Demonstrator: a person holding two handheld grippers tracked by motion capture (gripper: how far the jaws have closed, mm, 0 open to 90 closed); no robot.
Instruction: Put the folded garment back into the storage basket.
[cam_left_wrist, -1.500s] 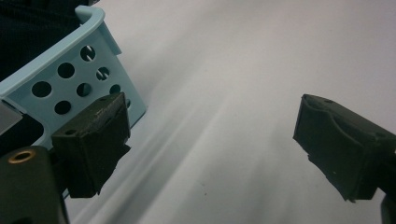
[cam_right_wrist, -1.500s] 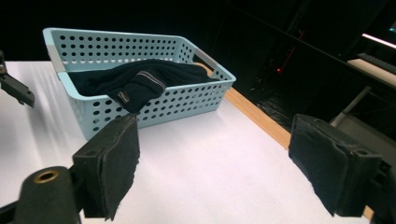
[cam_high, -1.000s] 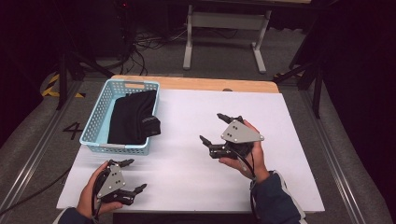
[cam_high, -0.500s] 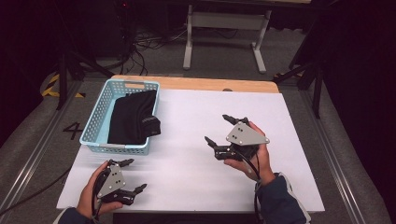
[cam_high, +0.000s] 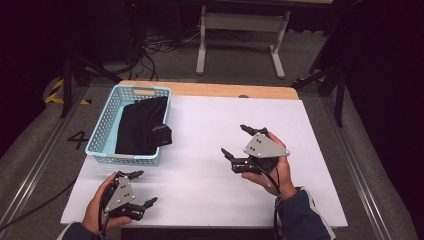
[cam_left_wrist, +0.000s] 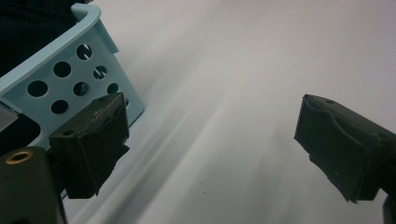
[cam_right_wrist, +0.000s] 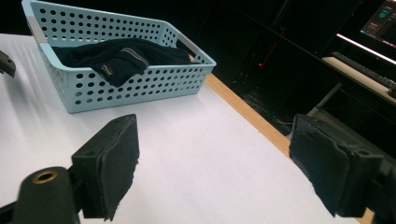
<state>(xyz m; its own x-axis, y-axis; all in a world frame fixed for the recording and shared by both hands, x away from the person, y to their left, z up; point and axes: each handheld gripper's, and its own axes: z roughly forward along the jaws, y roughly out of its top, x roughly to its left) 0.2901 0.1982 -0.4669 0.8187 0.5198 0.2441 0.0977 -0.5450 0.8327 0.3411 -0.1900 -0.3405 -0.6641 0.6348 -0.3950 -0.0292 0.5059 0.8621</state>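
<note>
Lying along the pale blue perforated plastic basket (cam_high: 107, 130) at the table's far left, the black folded garment (cam_high: 142, 127) sits nearer the empty, wide-jawed left gripper (cam_high: 140, 189) than the equally spread right gripper (cam_high: 237, 141).

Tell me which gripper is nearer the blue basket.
Left. The left gripper hangs just below the blue basket's near corner; the right gripper is off across the white tabletop.

One blue basket (cam_high: 102, 130) sits far left on the tabletop (cam_high: 210, 120). It holds one dark garment (cam_high: 142, 125). Two tools: left tool (cam_high: 142, 189), right tool (cam_high: 235, 141).
</note>
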